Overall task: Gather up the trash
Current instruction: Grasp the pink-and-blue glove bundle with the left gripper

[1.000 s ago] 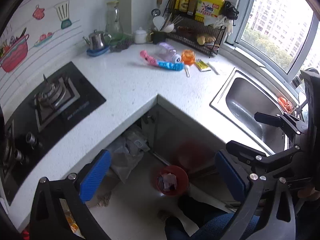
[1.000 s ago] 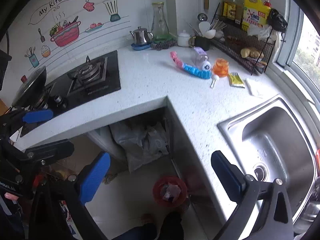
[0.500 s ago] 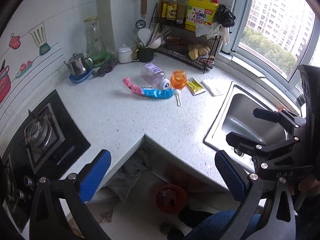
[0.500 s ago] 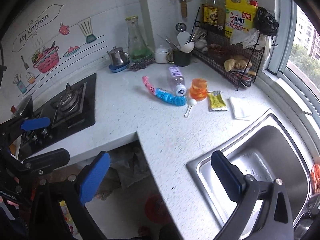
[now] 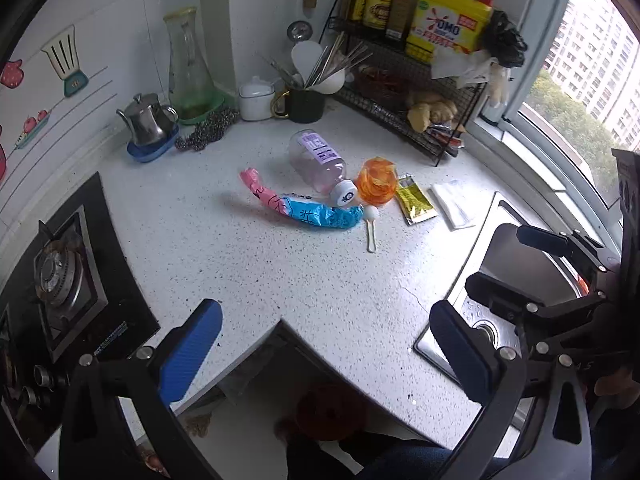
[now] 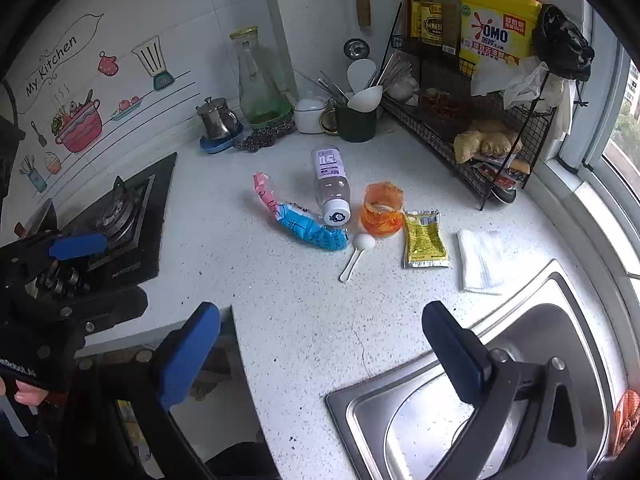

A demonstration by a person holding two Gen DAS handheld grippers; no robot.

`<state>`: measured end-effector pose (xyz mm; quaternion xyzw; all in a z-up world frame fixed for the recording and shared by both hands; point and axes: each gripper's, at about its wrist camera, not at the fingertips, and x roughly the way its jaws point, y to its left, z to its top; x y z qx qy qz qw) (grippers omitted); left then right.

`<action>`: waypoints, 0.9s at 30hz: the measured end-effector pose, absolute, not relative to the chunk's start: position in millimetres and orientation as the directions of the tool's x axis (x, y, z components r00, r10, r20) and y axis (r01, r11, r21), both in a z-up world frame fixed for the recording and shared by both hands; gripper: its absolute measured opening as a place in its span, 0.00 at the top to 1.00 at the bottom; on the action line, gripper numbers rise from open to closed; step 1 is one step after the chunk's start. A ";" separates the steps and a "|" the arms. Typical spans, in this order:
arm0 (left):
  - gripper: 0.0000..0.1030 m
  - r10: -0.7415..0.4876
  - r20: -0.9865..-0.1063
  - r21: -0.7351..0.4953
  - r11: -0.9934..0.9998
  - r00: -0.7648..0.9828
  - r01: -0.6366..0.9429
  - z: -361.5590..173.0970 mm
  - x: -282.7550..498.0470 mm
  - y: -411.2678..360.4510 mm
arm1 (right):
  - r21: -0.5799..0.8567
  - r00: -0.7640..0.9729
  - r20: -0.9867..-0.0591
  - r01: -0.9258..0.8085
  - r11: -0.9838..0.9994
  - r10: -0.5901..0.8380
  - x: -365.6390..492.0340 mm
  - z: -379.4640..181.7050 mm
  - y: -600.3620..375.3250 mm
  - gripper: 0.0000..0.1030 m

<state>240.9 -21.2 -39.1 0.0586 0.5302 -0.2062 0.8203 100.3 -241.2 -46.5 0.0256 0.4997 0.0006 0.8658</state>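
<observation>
Trash lies in a row on the white speckled counter (image 5: 280,280): a pink and blue wrapper (image 5: 304,210) (image 6: 298,220), a clear plastic bottle (image 5: 320,164) (image 6: 331,186) on its side, an orange plastic cup (image 5: 376,182) (image 6: 382,210), a white spoon (image 5: 372,226) (image 6: 356,254), a yellow sachet (image 5: 414,204) (image 6: 424,240) and a white napkin (image 5: 454,204) (image 6: 482,260). My left gripper (image 5: 326,354) hangs open over the counter's inner corner, well short of the trash. My right gripper (image 6: 320,356) is open too, above the counter by the sink.
A steel sink (image 6: 480,380) lies at the right, a gas hob (image 5: 60,276) at the left. A black wire rack (image 6: 480,128) with bottles, a dark utensil cup (image 6: 356,120), a glass carafe (image 6: 256,80) and a small kettle (image 6: 216,120) line the back. A red bin (image 5: 328,412) stands on the floor below.
Both grippers have risen and swung forward from the floor and red bin toward the counter; the row of trash is now nearer and larger. Both stay open.
</observation>
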 end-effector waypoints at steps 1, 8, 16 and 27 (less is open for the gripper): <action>0.00 -0.264 -0.898 -0.114 0.912 0.352 0.393 -41.6 248.6 -22.1 | 0.047 0.497 -0.867 0.025 0.999 0.029 107.0 -48.5 -244.1 0.02; 0.00 -0.238 -0.920 -0.126 0.932 0.312 0.341 -73.2 311.1 -20.5 | 0.031 0.476 -0.879 0.033 0.999 0.011 159.5 -69.0 -251.1 0.02; 0.00 -0.238 -0.938 -0.162 0.944 0.251 0.289 -119.6 374.2 -27.2 | 0.004 0.412 -0.911 0.037 0.999 -0.011 219.8 -107.0 -261.1 0.02; 0.12 -0.200 -0.964 -0.180 0.976 0.174 0.119 -179.9 427.7 -19.4 | -0.016 0.362 -0.932 -0.039 0.999 -0.001 283.2 -143.2 -275.2 0.02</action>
